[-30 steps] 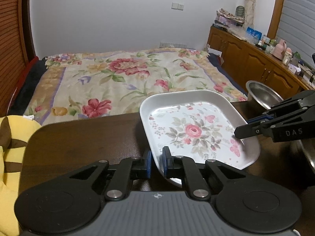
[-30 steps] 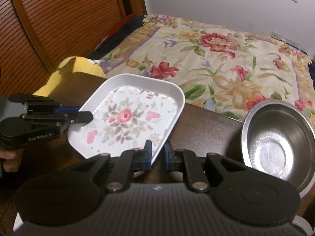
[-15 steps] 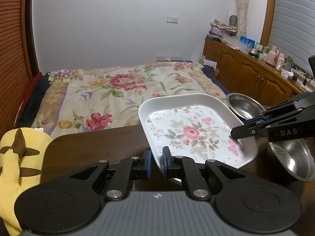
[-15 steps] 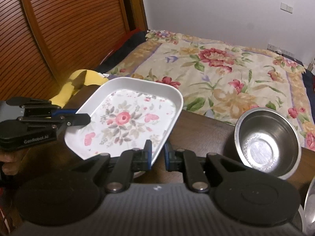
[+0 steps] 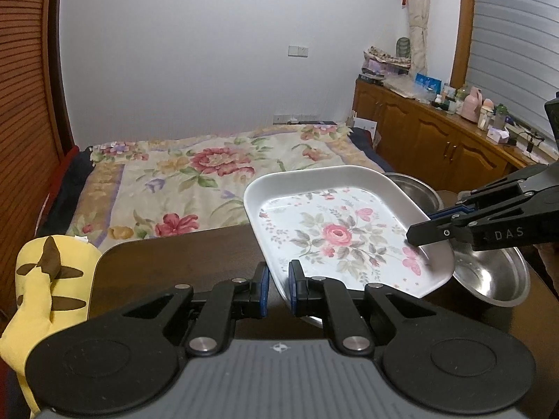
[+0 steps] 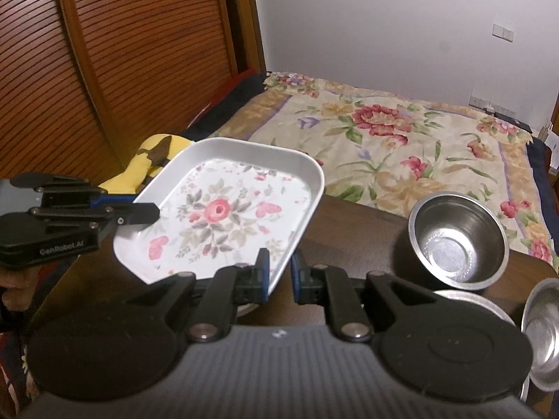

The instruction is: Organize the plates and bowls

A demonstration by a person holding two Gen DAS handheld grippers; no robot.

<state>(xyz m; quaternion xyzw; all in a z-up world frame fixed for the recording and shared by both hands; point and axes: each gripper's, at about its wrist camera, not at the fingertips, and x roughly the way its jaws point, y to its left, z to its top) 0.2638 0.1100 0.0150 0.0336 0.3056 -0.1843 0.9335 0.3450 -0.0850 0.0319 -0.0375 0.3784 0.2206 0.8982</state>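
- Writing: the right claw (image 5: 415, 235) carries "DAS" in pale letters on its black body; the left claw (image 6: 153, 211) reads "GenRobot.AI".
- The floral plate (image 5: 344, 235) is a white, rounded-rectangle dish with a raised rim, a pink rose at its centre, grey-green leaves and pink butterflies. It is held tilted in the air above the dark brown worktop (image 5: 181, 262).
- In its own camera the left claw (image 5: 278, 288) is clamped on the plate's near edge, blue pads on either side of the rim.
- In its own camera the right claw (image 6: 281, 279) is likewise clamped on the opposite edge of the floral plate (image 6: 223, 209).
- A shiny steel bowl (image 6: 457, 241), round and deep, stands on the worktop (image 6: 353, 241) to the right of the plate.
- A second steel bowl (image 6: 543, 331) shows at the right edge, and a round steel rim (image 6: 482, 305) peeks out just behind the right claw's body.
- From the left camera the plate overlaps a steel bowl (image 5: 496, 276) and part of another one behind it (image 5: 415, 190).
- Beyond the worktop lies a bed with a floral cover (image 5: 209, 174); a yellow plush toy with brown markings (image 5: 45, 286) sits at the worktop's left end.
- A slatted wooden door (image 6: 122, 63) and a cluttered wooden cabinet (image 5: 436, 132) line the walls.
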